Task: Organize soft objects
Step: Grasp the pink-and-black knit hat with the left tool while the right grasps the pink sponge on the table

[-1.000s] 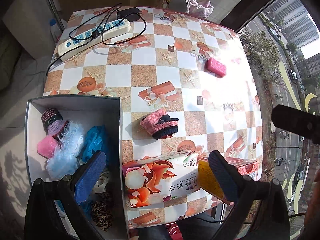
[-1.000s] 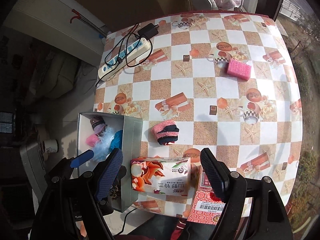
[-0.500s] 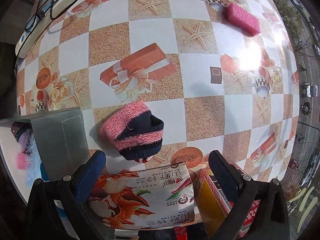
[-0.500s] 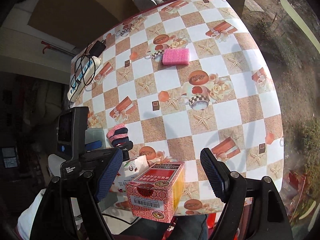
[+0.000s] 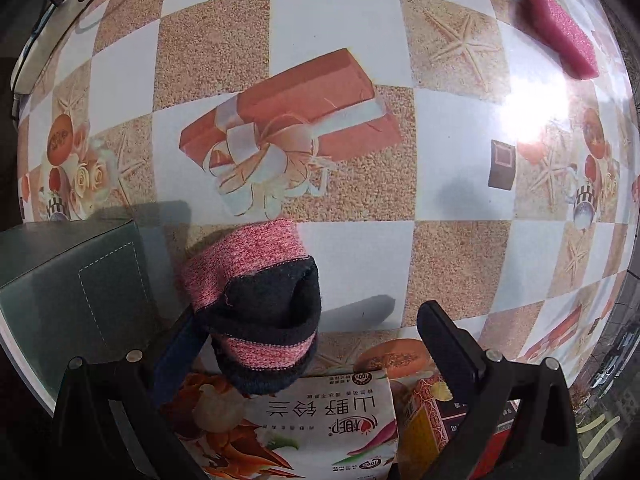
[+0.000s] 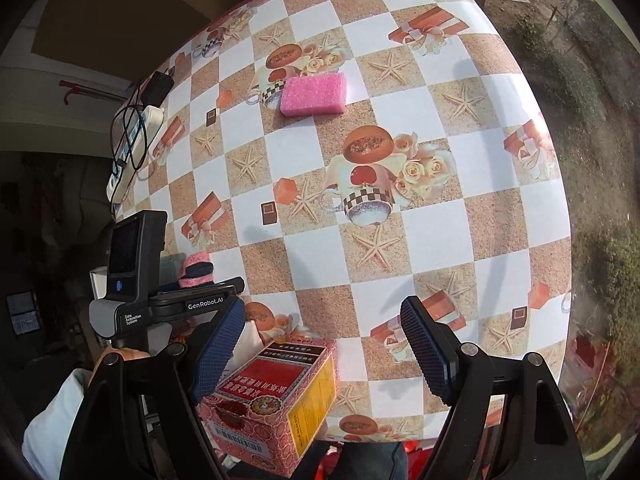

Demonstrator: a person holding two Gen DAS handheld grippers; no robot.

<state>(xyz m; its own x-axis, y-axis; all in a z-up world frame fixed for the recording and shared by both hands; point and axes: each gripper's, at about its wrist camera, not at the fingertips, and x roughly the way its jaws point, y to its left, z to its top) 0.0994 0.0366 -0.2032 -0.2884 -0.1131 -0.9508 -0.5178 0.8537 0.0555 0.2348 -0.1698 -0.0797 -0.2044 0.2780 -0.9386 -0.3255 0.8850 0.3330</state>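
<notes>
Sorting incomplete; two soft items outstanding.
We find the left gripper (image 5: 308,344) spread around the pink-and-black knitted sock (image 5: 256,300) beside the grey box (image 5: 76,280); right gripper (image 6: 320,352) spread, idle; pink foam sponge (image 6: 313,93) untouched.

Grey box (image 5: 76,280) and tissue pack (image 5: 304,424) hem the sock (image 5: 256,292).

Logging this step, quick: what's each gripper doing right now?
Left gripper: open, fingers either side of the pink and black sock, not closed on it.
Right gripper: open, holding nothing.
</notes>
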